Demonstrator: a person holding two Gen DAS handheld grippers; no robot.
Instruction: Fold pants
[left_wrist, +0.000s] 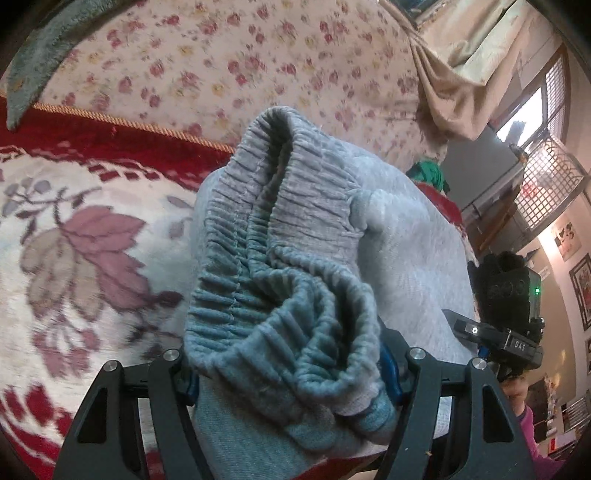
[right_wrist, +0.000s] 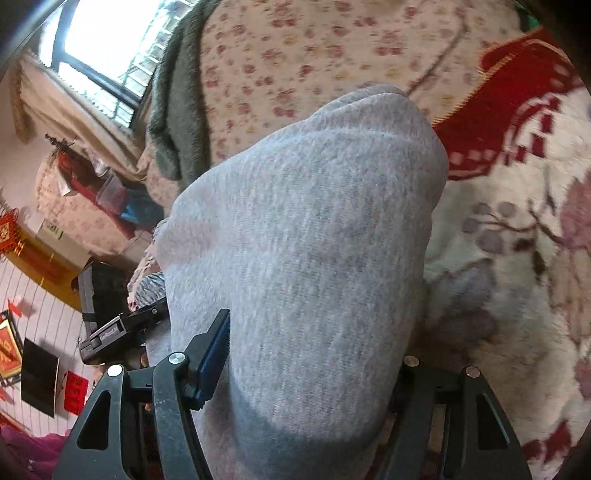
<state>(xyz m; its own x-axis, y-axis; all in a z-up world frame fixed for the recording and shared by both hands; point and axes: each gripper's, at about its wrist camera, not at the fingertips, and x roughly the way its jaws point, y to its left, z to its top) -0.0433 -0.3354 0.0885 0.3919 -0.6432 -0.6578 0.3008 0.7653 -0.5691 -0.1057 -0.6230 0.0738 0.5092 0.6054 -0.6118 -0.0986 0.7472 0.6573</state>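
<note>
Bedding fills most of what we see: a plush blanket (left_wrist: 74, 236) in red and cream with a big leaf pattern, and behind it a pale flowered sheet (left_wrist: 229, 62) with a grey-green fleece throw (left_wrist: 33, 59) lying on it at eleven o'clock in the left view. Around the bed we make out a barred window (right_wrist: 99, 40) with a beige curtain (left_wrist: 447, 92) and walls hung with pictures and red decorations. Only our left view shows the ribbed elastic waistband (left_wrist: 273, 229) of the pants (left_wrist: 406, 251), bunched and gaping open; our right view shows just a smooth, rounded bulge of the same light grey fleece cloth (right_wrist: 314, 240), with no seam or band. Each view also catches the other tool at its edge: the right gripper (left_wrist: 506, 325) at three o'clock, the left gripper (right_wrist: 118, 325) at nine o'clock. The pants hang gathered between the two tools, raised over the blanket. Our left gripper's jaws are clamped on the waistband end, and our right gripper's jaws are clamped on the thick fold of cloth.
</note>
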